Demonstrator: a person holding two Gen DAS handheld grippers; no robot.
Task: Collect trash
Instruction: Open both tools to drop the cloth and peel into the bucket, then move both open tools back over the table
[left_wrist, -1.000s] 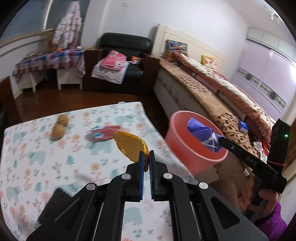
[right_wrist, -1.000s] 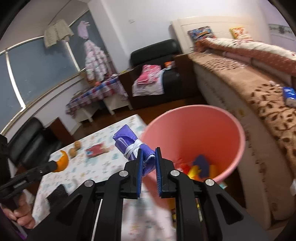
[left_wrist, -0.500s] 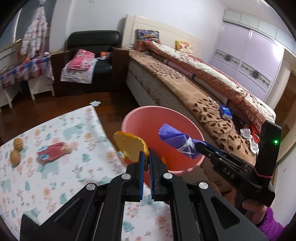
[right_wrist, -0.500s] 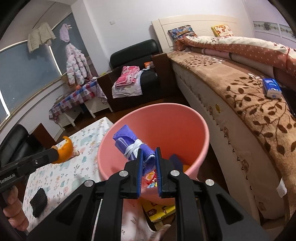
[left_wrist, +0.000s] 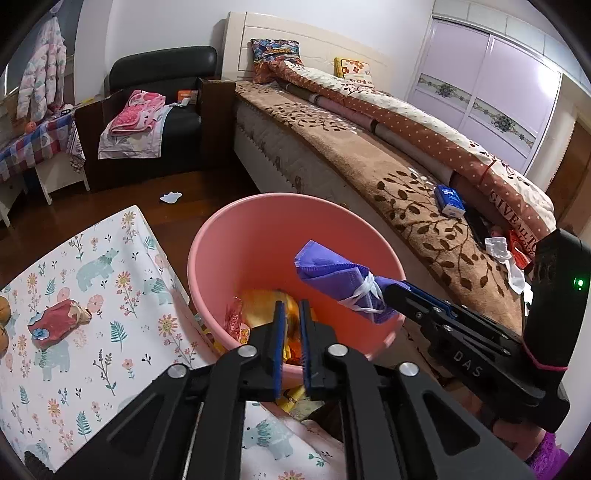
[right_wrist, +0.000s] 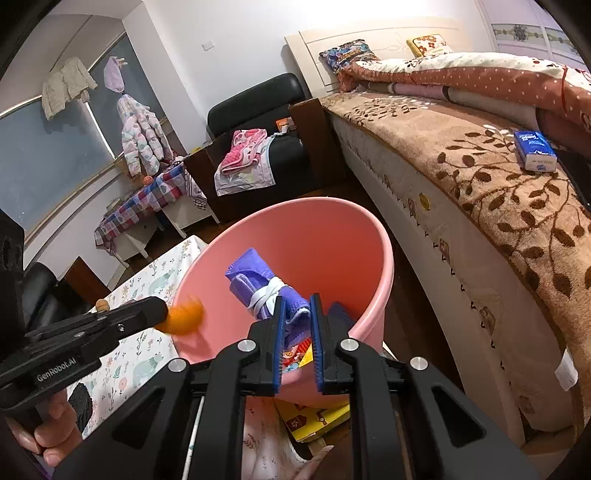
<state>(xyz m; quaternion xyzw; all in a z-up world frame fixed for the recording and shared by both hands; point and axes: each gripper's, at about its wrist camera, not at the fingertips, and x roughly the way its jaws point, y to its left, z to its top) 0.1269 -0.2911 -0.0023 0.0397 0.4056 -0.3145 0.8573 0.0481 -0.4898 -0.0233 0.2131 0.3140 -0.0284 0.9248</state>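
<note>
— What are the left tongs (left_wrist: 289, 325) doing?

— They point down over the near rim of the pink bin (left_wrist: 207, 254), and their jaws are opening. The orange peel (right_wrist: 183, 317) shows as a blur just past the tips, inside the bin's mouth. I cannot tell whether the pads still touch it.

— And the right tongs (right_wrist: 296, 317)?

— Pressed on a rolled purple cloth (right_wrist: 258, 284) tied with a white band. They hold it over the middle of the bin's opening, above the rubbish already inside.

— What is in the bin?

— Wrappers in red and yellow, and something blue, lying at the bottom. The rest is too muddled to name.

— Where does the bin stand?

— Just off the right edge of the bench (left_wrist: 110, 295), near its far right corner, between the bench and the bed (left_wrist: 369, 162). The bench carries a cloth printed with flowers and animals.

— Anything left on the bench?

— A red wrapper (left_wrist: 55, 323) lies towards the left edge, and two brown round things (left_wrist: 3, 317) sit at the left edge itself, half out of view. A dark object (right_wrist: 83, 402) lies near the front edge.

— And beyond?

— A blue tissue pack (right_wrist: 535, 151) on the bed's brown blanket, and a black sofa (left_wrist: 166, 92) with pink cloth on it past the bench's far edge.
</note>
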